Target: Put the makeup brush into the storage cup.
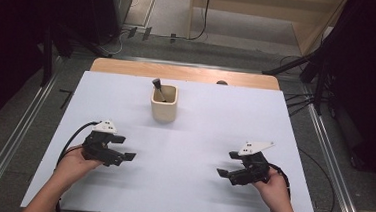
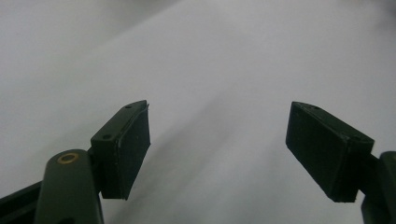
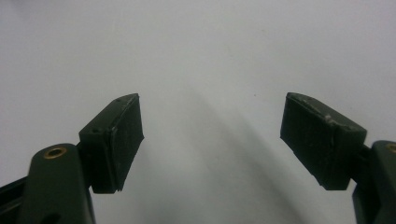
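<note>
Cup [image 1: 163,107] sits far of centre on the white table [image 1: 198,152], upright, with a dark-handled utensil [image 1: 158,88] leaning inside it, handle tipped up toward the far left. Both tools hang low over the near part of the table, well apart from the cup. Left tool [image 1: 123,148], jaws spread wide, nothing between them; the cup lies far and a little right of it. Right tool [image 1: 228,164], jaws likewise wide and empty; the cup lies far and left. Left looks the nearer of the two, so I'd judge it the likelier to reach.
</note>
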